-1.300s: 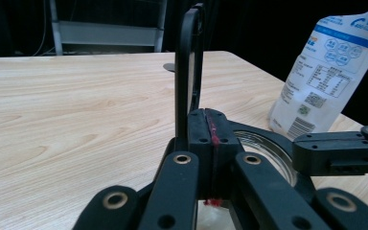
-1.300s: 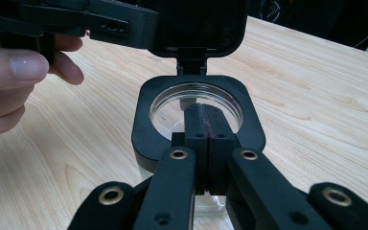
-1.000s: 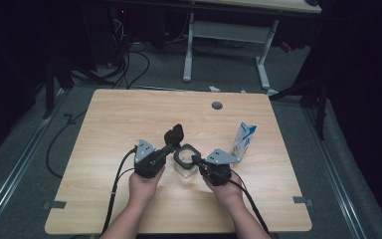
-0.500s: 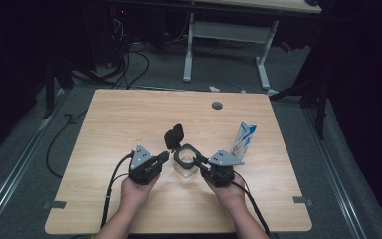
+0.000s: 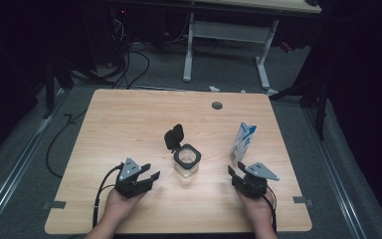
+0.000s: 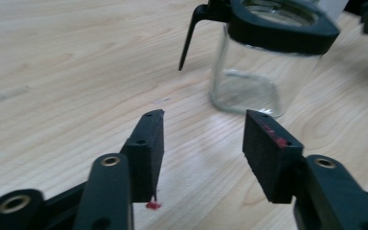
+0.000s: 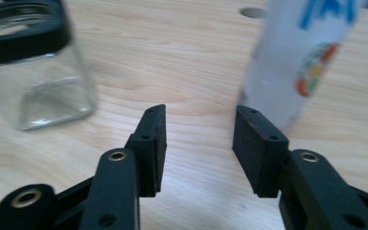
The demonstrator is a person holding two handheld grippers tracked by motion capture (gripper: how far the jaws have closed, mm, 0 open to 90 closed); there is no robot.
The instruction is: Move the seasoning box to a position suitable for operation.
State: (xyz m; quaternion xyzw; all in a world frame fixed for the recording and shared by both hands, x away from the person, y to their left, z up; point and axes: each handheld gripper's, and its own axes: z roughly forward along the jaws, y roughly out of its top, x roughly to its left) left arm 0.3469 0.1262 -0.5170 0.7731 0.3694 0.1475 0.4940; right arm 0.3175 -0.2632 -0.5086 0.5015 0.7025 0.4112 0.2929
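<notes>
Now the glass jar (image 5: 187, 162), lid flipped up, stands mid-bench toward the near edge, between the two claws and touching neither. Left claw (image 5: 148, 175) and right claw (image 5: 235, 176) have just been opening; both gape with nothing between their jaws.

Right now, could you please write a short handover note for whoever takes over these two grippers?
Left gripper: open, nothing between its fingers, jaws have just been opening; it sits left of the glass jar.
Right gripper: open and empty too, jaws also just opening; it sits right of the jar, near the white carton.
Jar: upright mid-table, black flip lid standing open.
Carton: upright to the jar's right, untouched.
Done: lid is open, both grippers off the jar.
Left: probably picking up the carton and pouring into the jar.
</notes>
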